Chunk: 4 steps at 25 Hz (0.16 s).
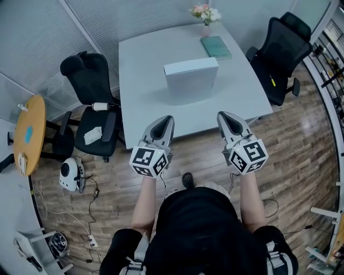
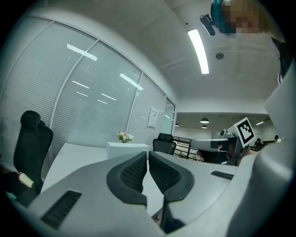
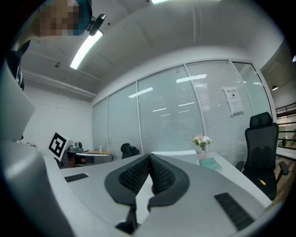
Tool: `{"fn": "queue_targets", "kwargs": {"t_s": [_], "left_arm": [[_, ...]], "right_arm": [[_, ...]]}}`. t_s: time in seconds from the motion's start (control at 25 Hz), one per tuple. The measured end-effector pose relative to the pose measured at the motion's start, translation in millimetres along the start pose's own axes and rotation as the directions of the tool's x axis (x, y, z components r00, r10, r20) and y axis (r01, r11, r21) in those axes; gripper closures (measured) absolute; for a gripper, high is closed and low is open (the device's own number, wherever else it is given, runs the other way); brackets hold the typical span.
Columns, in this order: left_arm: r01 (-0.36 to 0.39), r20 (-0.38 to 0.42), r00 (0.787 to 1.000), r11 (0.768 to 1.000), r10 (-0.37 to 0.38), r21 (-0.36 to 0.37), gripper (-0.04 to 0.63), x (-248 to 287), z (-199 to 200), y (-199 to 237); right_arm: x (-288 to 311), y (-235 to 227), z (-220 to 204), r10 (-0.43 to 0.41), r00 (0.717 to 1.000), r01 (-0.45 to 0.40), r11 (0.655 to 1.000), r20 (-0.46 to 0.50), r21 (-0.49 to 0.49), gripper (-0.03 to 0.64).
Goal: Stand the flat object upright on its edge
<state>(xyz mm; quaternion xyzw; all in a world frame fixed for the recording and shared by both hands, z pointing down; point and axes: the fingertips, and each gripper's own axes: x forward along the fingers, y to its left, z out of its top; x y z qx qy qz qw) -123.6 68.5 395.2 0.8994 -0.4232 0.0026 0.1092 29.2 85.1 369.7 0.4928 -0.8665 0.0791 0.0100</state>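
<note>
In the head view the white box [image 1: 191, 80] stands on edge mid-table [image 1: 140, 107], with the left gripper [image 1: 166, 120] and right gripper [image 1: 225, 116] short of the near edge. The left gripper view shows its jaws closed and empty. The right gripper view shows the same, so the standing looks done and the next move only needs to keep clear.

Head view: steeply down over near edge of pale grey rectangular tabletop [image 1: 140, 64]. L & R gripper views: low, level, facing across it. All share white rectangular box [image 1: 191, 80], pink flowers [image 1: 205, 13].

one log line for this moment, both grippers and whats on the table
left gripper: shut, empty | right gripper: shut, empty | white box: standing on edge on table | green book: lying flat
</note>
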Motion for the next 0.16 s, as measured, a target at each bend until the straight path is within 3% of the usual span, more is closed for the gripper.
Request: {"fn": "queue_targets", "kwargs": {"t_s": [0.16], "left_arm": [[-0.002,-0.004,1.0,1.0,0.002,-0.006,0.563,1.7,-1.1,3.2]], "right_arm": [[3.4,0.8,-2.3,0.006,1.0,-0.006,1.0,-0.006,-0.007,0.601]]}}
